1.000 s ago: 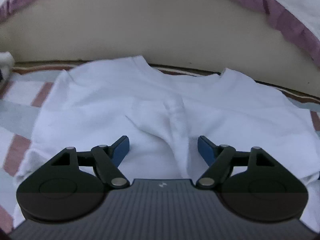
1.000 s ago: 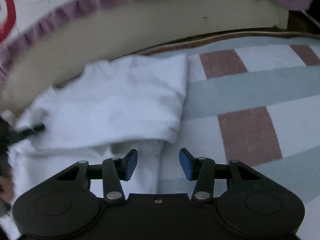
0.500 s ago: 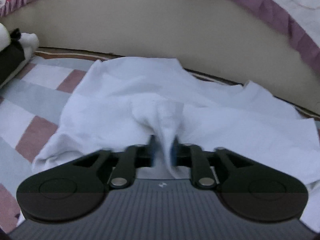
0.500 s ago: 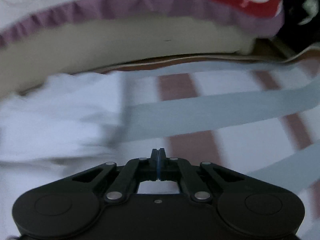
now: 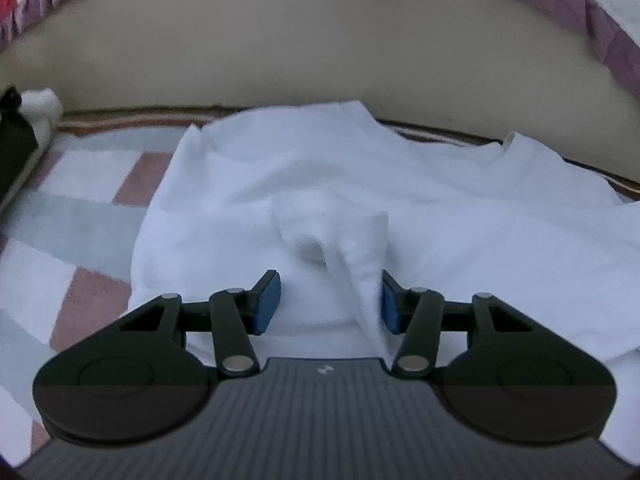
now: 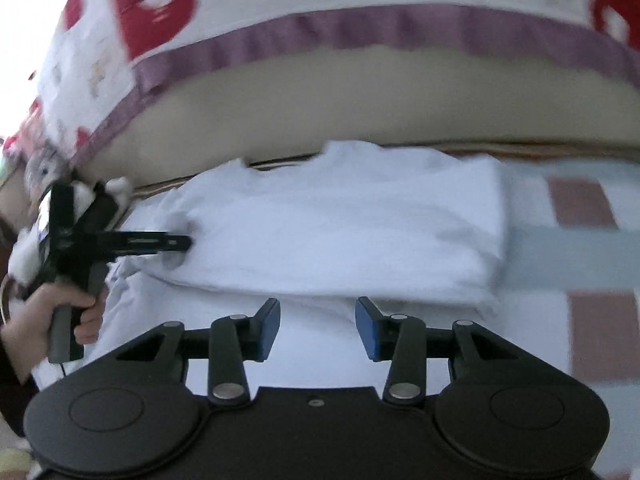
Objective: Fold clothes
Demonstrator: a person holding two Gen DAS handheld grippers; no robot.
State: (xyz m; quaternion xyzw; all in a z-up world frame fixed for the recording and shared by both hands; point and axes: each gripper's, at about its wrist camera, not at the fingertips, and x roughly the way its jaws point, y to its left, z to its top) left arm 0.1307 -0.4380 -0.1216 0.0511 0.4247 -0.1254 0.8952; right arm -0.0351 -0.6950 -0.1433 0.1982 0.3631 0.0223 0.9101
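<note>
White cloth fills the low middle of both views. It is a shirt (image 5: 400, 184), and it lies on a bed (image 5: 68, 216) with pink, white and grey squares.

In the left view, the left claw (image 5: 328, 300) sits at the bottom of the frame. Its blue pads (image 5: 266, 300) stand apart and are opening. A soft ridge of shirt pokes up between them and brushes the pad on the right side, but it is not squeezed.

In the right view, the right claw (image 6: 318, 330) is also at the bottom of the frame. Its pads are apart and opening, with nothing pinched, only flat shirt below. At the left edge a hand (image 6: 48, 316) holds the other claw, whose tip rests at the shirt's left side.

A little farther up, the right side of the shirt looks folded over onto the middle, with a neat edge at the right. So I think one fold is done. The left side is bunched, and the bottom is not folded up yet. That is what is left.

Far at the top is a tan wall (image 5: 320, 48) and a cloth with a purple frill (image 6: 360, 28).
</note>
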